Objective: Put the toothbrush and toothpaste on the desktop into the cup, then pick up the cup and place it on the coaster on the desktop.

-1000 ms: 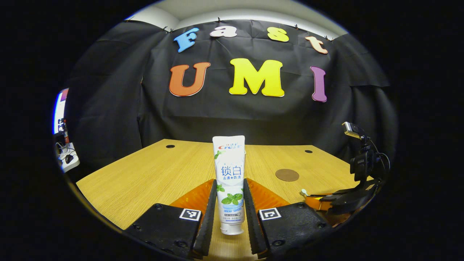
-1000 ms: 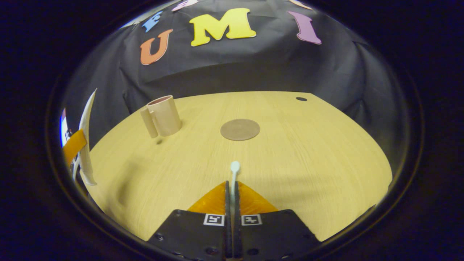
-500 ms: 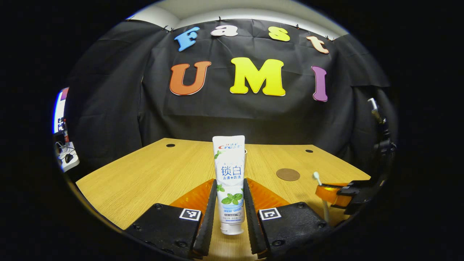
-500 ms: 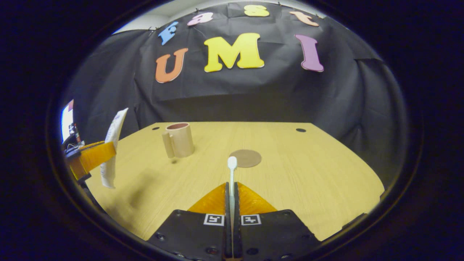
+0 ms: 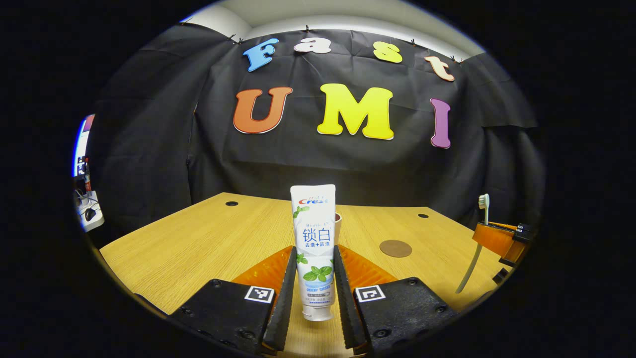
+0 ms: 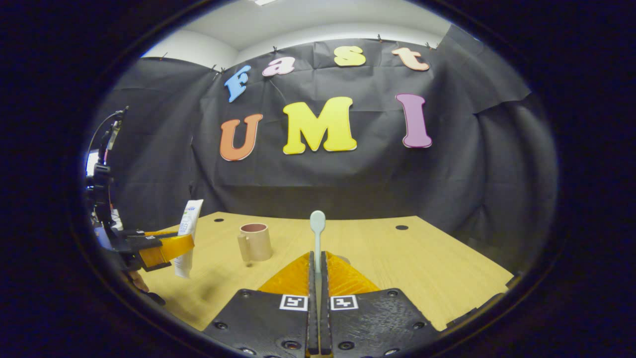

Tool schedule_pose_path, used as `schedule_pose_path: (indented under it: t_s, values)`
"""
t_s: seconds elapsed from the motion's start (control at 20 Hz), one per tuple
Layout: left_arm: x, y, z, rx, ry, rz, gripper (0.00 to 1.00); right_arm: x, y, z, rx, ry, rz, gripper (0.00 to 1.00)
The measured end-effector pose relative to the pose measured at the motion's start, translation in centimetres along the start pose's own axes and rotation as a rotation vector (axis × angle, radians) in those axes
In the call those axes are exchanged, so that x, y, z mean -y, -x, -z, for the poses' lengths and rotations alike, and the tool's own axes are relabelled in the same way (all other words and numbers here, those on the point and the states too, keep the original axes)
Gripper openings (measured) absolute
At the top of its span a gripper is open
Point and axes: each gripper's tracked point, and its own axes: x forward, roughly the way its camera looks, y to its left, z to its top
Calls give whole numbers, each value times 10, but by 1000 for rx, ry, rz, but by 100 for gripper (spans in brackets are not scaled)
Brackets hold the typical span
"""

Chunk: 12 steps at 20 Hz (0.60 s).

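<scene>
A: What changed?

B: The right tongs (image 6: 316, 278), clamped on the toothbrush (image 6: 317, 233), have tipped it up off the surface (image 6: 422, 258). The left tongs (image 5: 312, 286) grip the toothpaste (image 5: 314, 238), also lifted.

A: So both are ready for the cup?

B: Likely. One cup (image 6: 256, 242) toward the far left corner, one coaster (image 5: 395, 248), both bare.

Both gripper views sit low over the desk (image 5: 198, 243), facing the booth's back wall. The left gripper view finds the coaster (image 5: 395, 248) at 2 o'clock; both share the cup (image 6: 255, 241).
</scene>
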Motion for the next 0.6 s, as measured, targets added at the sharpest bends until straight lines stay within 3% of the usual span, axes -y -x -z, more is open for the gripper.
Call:
schedule_pose_path:
  t_s: [0.3, 0.6]
  values:
    - [-1, -48, -23, -21, 40, 49, 45, -4, 3, 6, -20, -4, -29, 2]
    - [-12, -108, -64, 71, -39, 36, 45, 5, -5, 11, -29, 14, -17, 2]
